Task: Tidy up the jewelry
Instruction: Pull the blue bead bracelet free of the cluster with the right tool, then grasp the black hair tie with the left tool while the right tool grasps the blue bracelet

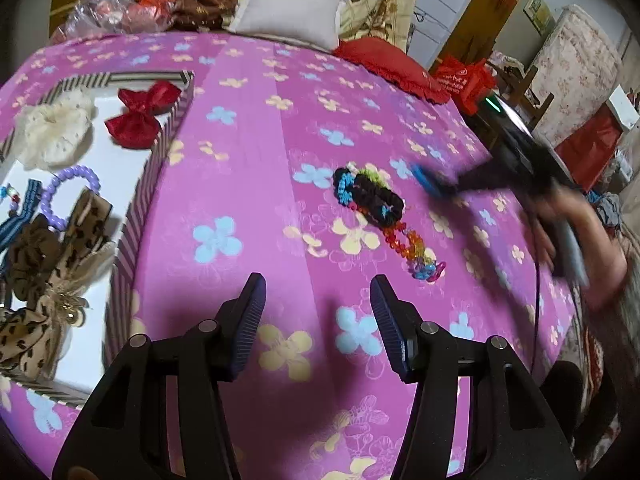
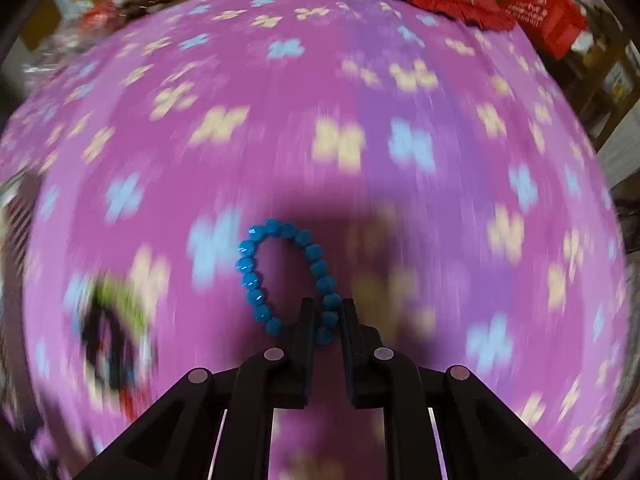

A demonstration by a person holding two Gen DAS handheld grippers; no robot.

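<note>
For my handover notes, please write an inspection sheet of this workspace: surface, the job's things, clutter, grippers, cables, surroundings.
Surface: bed with pink flowered sheet.
Job's things: striped box at left holding a red bow, cream scrunchie, lilac bead bracelet and leopard-print bows; black scrunchie and rainbow bead bracelet lying on the sheet; blue bead bracelet.
Clutter: white pillow, red cushion, plastic bags at the head end.
Grippers: left gripper open, empty, above the sheet; right gripper fingers closed on the blue bead bracelet.
Cables: dark cable below the right gripper.
Surroundings: red bag, wooden furniture, blurred.
</note>
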